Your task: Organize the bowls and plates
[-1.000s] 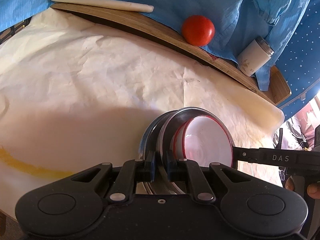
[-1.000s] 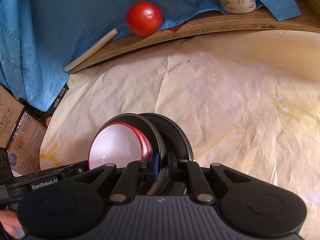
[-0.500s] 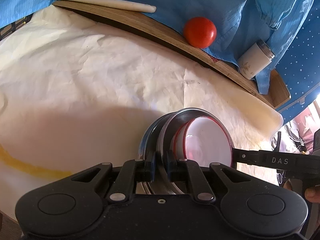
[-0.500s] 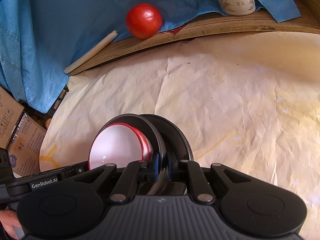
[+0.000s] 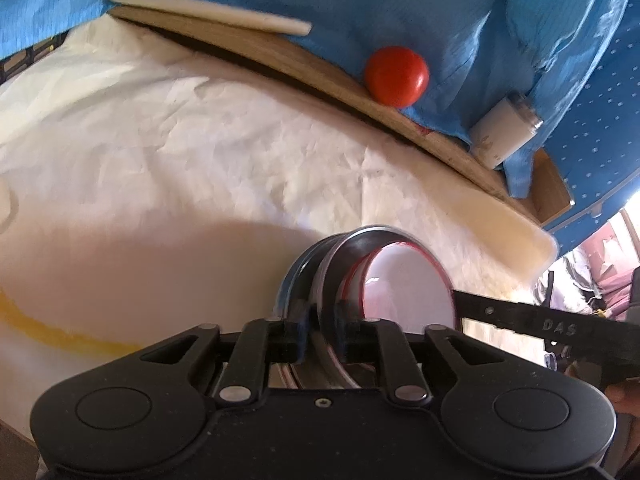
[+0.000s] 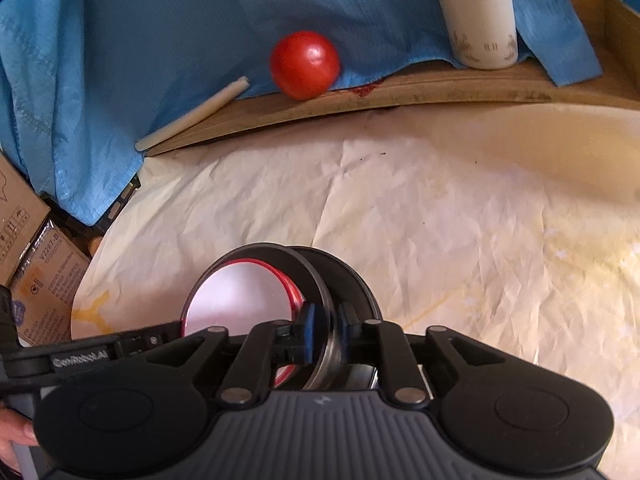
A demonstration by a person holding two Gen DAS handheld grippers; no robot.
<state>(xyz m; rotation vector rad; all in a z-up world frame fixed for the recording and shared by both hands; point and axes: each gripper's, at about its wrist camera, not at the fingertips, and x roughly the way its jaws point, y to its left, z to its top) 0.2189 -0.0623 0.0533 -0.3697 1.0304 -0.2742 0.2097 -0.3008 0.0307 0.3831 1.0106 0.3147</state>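
Note:
A stack of metal bowls [image 5: 352,248] with a red-rimmed white bowl [image 5: 408,284] nested inside is held over the paper-covered table. My left gripper [image 5: 320,320] is shut on the stack's near rim from one side. My right gripper [image 6: 326,330] is shut on the rim of the same metal stack [image 6: 280,256] from the other side; the red-rimmed white bowl [image 6: 240,300] shows inside it. The right gripper's finger [image 5: 520,316] shows at the right of the left wrist view. The left gripper's finger [image 6: 100,352] shows at the left of the right wrist view.
Crumpled cream paper [image 6: 440,220] covers the table. On a wooden board [image 6: 400,92] at the back lie a red tomato [image 6: 305,65], a white cup [image 6: 476,20] and a white stick [image 6: 192,118], against blue cloth [image 6: 120,40]. Cardboard boxes [image 6: 32,248] stand off the left edge.
Both grippers and the held bowl stack have moved forward, toward the back of the table; the tomato, the cup and the board appear nearer. The grips are unchanged.

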